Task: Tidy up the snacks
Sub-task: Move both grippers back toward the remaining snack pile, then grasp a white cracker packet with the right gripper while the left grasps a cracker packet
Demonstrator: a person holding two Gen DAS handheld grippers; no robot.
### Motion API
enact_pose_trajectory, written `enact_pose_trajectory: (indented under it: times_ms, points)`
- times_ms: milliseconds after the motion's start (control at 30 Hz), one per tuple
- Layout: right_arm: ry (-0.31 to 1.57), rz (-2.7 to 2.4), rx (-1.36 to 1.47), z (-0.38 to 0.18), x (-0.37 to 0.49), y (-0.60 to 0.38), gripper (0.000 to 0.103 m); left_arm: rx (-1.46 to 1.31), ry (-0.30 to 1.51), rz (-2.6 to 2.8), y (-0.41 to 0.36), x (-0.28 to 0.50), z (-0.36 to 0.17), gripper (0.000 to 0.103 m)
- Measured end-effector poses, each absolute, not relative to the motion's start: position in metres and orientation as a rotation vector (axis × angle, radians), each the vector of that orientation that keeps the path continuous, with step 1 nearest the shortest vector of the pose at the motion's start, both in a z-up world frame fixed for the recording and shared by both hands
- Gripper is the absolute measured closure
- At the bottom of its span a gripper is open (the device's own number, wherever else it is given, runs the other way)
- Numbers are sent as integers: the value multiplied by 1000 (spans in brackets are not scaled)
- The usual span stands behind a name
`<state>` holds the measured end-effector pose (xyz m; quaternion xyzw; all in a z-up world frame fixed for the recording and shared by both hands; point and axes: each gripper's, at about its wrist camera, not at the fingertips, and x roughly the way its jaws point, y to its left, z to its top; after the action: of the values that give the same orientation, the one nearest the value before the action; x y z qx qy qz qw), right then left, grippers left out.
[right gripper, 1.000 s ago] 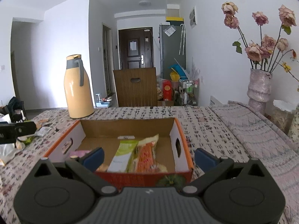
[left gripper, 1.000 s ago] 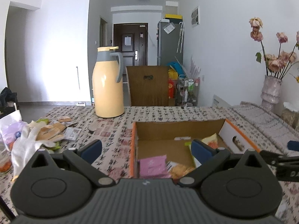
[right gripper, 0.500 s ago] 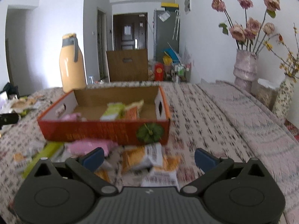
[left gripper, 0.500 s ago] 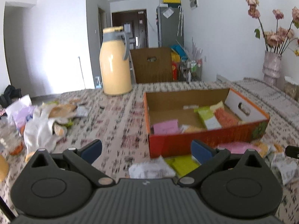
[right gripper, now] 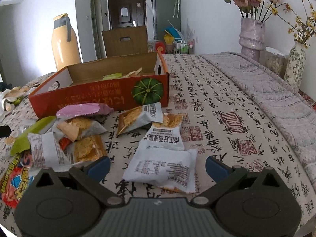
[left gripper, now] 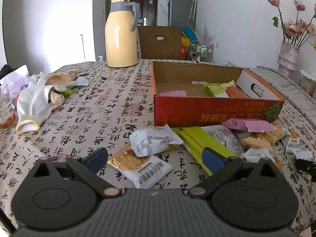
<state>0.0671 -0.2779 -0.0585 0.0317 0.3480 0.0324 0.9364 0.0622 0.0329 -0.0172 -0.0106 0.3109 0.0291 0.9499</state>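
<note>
Both grippers sit low over the calligraphy-print tablecloth (right gripper: 227, 106), and both are spread wide with nothing between the pads. The left gripper (left gripper: 156, 159) hovers above a white cracker packet (left gripper: 145, 167) that lies flat on the cloth, squarely in the gap between its blue fingertips (left gripper: 97, 157), touching neither. Just beyond it, a second white packet (left gripper: 154, 139) leans up against a long lime-green wrapper (left gripper: 199, 142), whose near end runs under the right-side blue pad. Over on the right gripper (right gripper: 157, 166), a white packet lying label-up (right gripper: 164, 169) fills the gap between the open fingers, with another printed packet (right gripper: 165, 136) overlapping its far edge. To that gripper's left the pile thickens: cracker packets (right gripper: 85, 148), a pink wrapper (right gripper: 83, 109), a bright red and blue bag (right gripper: 14, 175) at the frame's edge. The red cardboard box (left gripper: 207, 108) stands just behind the heap, open-topped, its near wall touching the pink wrapper; inside, a pink packet (left gripper: 173, 93) lies at the left and green and orange ones (left gripper: 223, 90) toward the right, leaving bare cardboard floor in the middle and at the back. There is open cloth to the right of the box in the right wrist view, running out to a grey quilted blanket (right gripper: 266, 90). To the left of the box there is clear cloth too, up to a white glove (left gripper: 36, 102) and the yellow thermos jug (left gripper: 120, 37) standing well back.
</note>
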Motion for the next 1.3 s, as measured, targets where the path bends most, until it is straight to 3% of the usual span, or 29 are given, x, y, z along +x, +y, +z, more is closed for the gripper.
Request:
enact_pose_trajectory:
  times_ms: [400, 600, 833, 967, 1100, 1133, 1167, 1200, 1300]
  points:
    - [711, -2, 98, -67, 80, -285, 2, -29, 652, 54, 32, 63, -24, 0]
    - [727, -3, 89, -76, 83, -285, 11, -31, 656, 53, 32, 63, -25, 0]
    - [699, 2, 58, -75, 79, -283, 45, -32, 663, 53, 31, 63, -28, 0]
    - [680, 9, 41, -75, 76, -282, 56, -35, 665, 55, 31, 63, -29, 0]
    - [648, 20, 45, -73, 72, -281, 60, -36, 665, 57, 32, 63, -29, 0]
    - [631, 26, 44, -71, 70, -281, 65, -36, 665, 57, 32, 63, -29, 0]
    - [610, 33, 39, -69, 68, -280, 80, -36, 664, 58, 33, 63, -29, 0]
    - [592, 44, 37, -67, 65, -279, 85, -37, 663, 58, 33, 63, -29, 0]
    - [548, 64, 26, -60, 60, -277, 85, -38, 662, 59, 34, 63, -29, 0]
